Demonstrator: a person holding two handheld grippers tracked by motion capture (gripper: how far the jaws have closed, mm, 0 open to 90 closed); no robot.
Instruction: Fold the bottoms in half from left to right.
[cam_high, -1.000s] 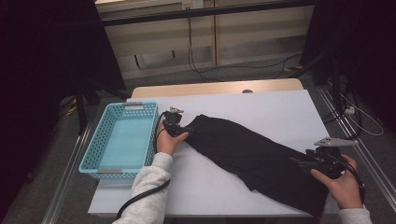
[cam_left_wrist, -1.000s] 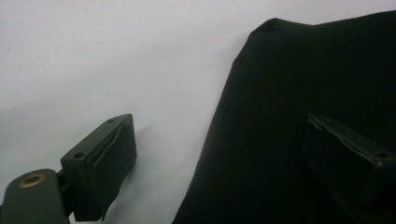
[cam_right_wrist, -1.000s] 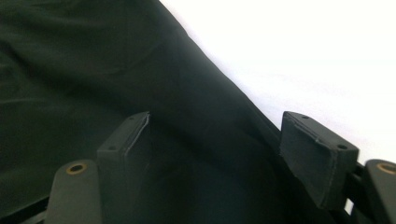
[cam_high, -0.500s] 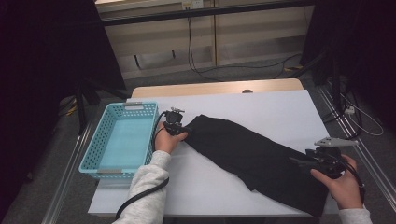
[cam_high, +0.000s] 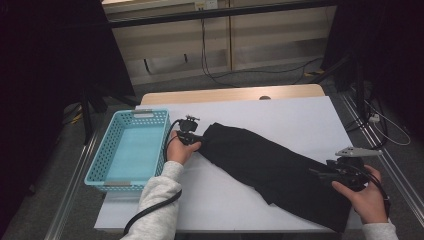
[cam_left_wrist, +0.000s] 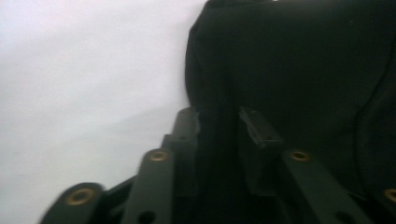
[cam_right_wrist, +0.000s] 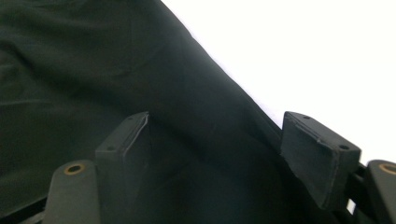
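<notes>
The long black folded cloth garment (cam_high: 272, 172) lay slantwise on the white surface (cam_high: 280, 115), stretched between the two tongs. The left tongs (cam_high: 192, 138) met its upper-left end; in the left gripper view their jaws stood close together with a fold of the dark fabric (cam_left_wrist: 289, 70) pinched between them. The right tongs (cam_high: 322, 175) rested at its lower-right end, jaws spread wide over the cloth (cam_right_wrist: 93, 60) and gripping nothing. A light blue perforated plastic basket (cam_high: 131, 150) sat just beside the left tongs, on the side away from the garment
</notes>
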